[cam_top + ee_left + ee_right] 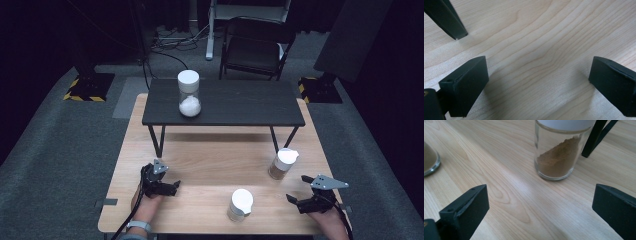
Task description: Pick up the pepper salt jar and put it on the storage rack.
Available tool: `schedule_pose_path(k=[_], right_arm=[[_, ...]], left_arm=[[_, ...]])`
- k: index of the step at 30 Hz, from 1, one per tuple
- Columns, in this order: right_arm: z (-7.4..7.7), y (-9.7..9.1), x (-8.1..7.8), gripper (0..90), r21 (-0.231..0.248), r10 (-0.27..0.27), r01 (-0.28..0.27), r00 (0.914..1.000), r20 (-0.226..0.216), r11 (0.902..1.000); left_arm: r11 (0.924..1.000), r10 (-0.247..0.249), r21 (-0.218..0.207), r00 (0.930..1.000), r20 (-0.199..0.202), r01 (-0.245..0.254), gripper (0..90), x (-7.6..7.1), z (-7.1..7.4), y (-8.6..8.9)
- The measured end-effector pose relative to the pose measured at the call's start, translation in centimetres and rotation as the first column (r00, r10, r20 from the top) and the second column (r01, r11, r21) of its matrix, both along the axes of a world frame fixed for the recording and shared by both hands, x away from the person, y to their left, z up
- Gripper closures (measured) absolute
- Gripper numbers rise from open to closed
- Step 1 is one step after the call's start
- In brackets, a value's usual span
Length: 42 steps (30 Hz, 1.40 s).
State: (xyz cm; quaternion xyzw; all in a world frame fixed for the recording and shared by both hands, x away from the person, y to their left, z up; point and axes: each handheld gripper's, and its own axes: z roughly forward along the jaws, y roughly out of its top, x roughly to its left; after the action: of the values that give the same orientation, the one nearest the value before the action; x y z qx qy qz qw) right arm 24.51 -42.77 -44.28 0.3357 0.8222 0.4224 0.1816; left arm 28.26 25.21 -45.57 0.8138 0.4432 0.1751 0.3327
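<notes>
Three glass jars with white lids are in the high view. One with white powder [189, 95] stands on a low black shelf [240, 102]. One with brown powder [282, 164] stands on the wooden table [200, 160] at the right, and a third jar [240, 204] is near the front edge. My left gripper [175, 187] rests low at the front left, open over bare wood [537, 82]. My right gripper [294, 200] is at the front right, open and empty [539, 210]. It faces the brown-powder jar [557, 157], a short way beyond its jaws.
A black leg of the shelf [447, 18] stands close ahead of the left gripper, and another leg [595, 137] rises just behind the brown-powder jar. The third jar's edge [430, 160] shows at the left of the right gripper view. A black chair [255, 47] stands beyond the table.
</notes>
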Motion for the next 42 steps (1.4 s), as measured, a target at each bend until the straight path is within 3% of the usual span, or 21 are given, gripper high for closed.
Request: schedule_pose_path(k=[11, 23, 28, 42], right_arm=[[0.7, 0.7, -2.3, 0.5, 0.04, 0.005, -0.007, 0.9982, 0.059, 0.9992], [1.0, 1.0, -3.8, 0.1, 0.097, 0.013, -0.023, 0.9947, 0.102, 0.995], [1.2, 1.1, -4.2, 0.0, 0.127, 0.03, -0.044, 0.9936, 0.109, 0.9909], [2.1, 2.8, -5.0, 0.0, 0.144, 0.078, -0.096, 0.9889, 0.126, 0.9849]], left_arm=[[1.0, -0.003, -0.001, 1.0, -0.005, 0.003, 0.4, 0.1, 0.0, -0.1], [1.0, -0.003, 0.0, 1.0, -0.004, 0.003, 0.4, 0.1, 0.0, -0.1], [1.0, -0.004, 0.001, 1.0, -0.004, 0.004, 0.4, 0.2, 0.0, -0.1], [1.0, -0.003, 0.001, 1.0, -0.004, 0.003, 0.4, 0.2, 0.0, -0.1]])
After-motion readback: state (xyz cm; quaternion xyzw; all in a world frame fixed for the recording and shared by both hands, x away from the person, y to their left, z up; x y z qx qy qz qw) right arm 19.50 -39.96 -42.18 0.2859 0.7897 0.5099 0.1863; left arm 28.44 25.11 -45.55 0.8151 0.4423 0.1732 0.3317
